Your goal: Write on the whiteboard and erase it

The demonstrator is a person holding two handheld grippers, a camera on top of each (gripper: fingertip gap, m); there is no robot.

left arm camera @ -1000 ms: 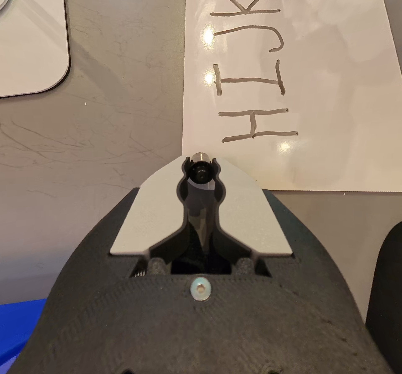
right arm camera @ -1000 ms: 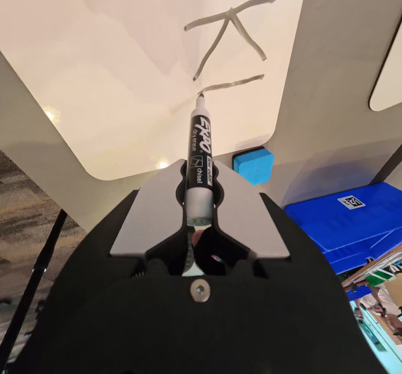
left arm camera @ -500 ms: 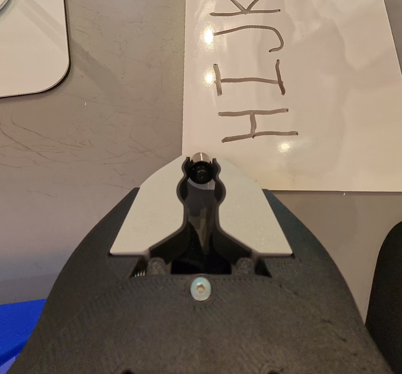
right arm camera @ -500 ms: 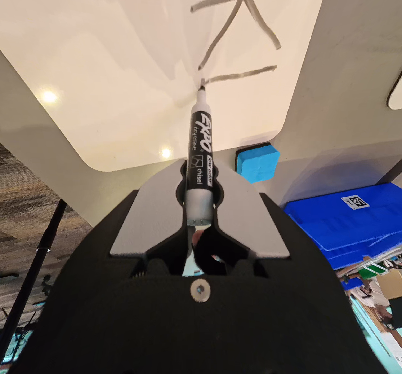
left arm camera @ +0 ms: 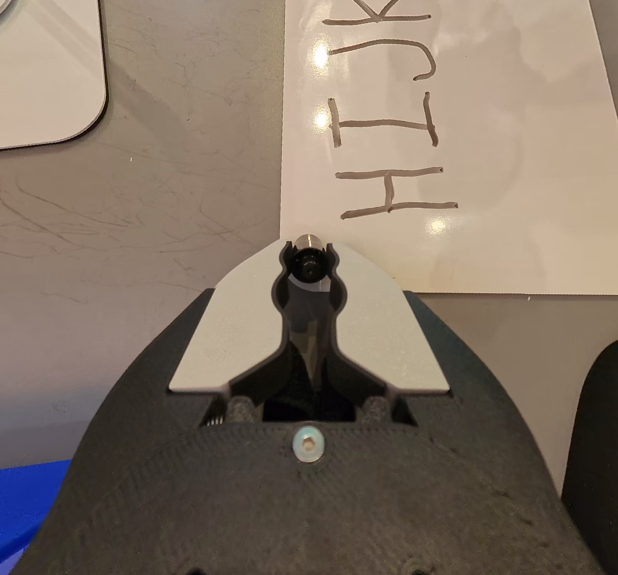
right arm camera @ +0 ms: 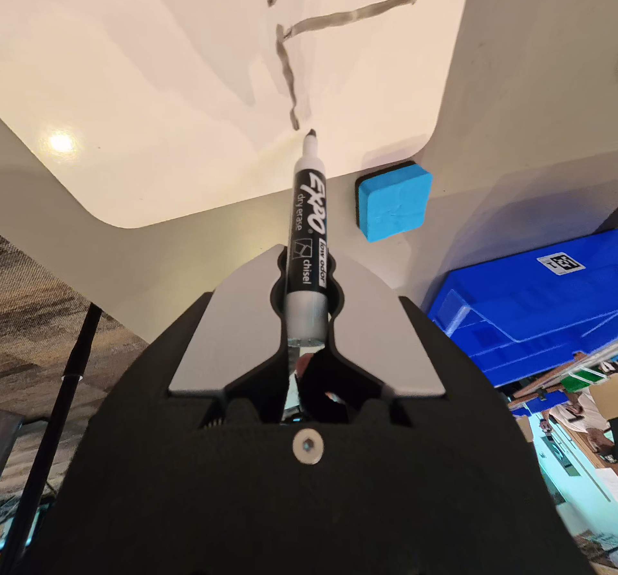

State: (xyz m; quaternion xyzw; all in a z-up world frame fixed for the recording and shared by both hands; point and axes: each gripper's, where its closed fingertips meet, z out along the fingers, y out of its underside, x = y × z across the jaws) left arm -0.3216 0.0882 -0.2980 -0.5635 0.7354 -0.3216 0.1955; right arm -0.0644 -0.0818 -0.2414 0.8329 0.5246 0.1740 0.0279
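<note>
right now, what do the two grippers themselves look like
Both match. The left gripper and right gripper each have a rounded, textured black body, two flat pale-grey fingers with dark scalloped inner edges, and one silver screw centred behind them. No cables, markings or sleeves show.

1. The whiteboard (right arm camera: 167, 90) is lying flat on the table (right arm camera: 167, 257).
2. The eraser (right arm camera: 394, 202) is sitting on the table just beside the whiteboard's rounded corner, to its right in the right wrist view.
3. The bin (right arm camera: 535, 308) is standing farther from the whiteboard than the eraser, on the same side.
4. The marker (right arm camera: 306, 234) is pointing at the whiteboard, its tip at the end of a written stroke.
5. A second board (left arm camera: 43, 57) is lying on the table, well apart from the whiteboard, to its left in the left wrist view.
</note>
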